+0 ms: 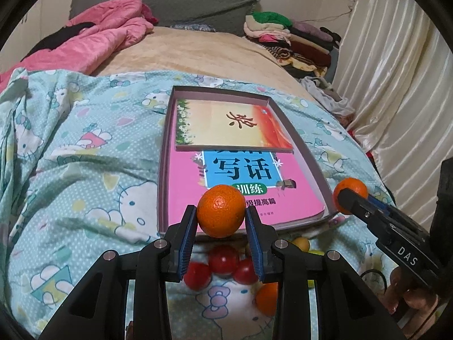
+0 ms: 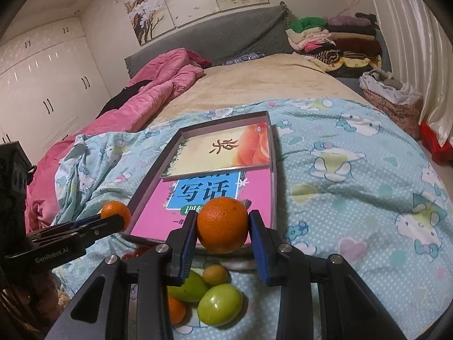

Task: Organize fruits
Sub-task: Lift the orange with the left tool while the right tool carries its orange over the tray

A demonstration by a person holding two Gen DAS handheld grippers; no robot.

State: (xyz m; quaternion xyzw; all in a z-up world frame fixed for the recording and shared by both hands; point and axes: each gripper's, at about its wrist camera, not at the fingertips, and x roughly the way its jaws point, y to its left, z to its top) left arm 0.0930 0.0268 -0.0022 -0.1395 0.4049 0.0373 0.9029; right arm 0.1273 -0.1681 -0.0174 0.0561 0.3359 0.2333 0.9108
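Left gripper (image 1: pixel 221 217) clamps an orange (image 1: pixel 221 210); right gripper (image 2: pixel 223 228) clamps a second orange (image 2: pixel 222 221). Both hang above the near edge of a shallow box (image 1: pixel 308 155) holding books, on a cartoon-cat quilt (image 1: pixel 85 170). Red tomatoes (image 1: pixel 223 259) and green fruits (image 2: pixel 219 304) lie below. Behind: beige bedspread (image 2: pixel 269 82), pink duvet (image 1: pixel 107 36), grey headboard (image 2: pixel 226 34), white wardrobes (image 2: pixel 42 85), curtain (image 1: pixel 396 70).

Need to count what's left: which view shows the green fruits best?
Right wrist view: two green fruits lie in plain sight below the right gripper, partly behind its fingers. Left wrist view shows only slivers of green behind the left gripper.
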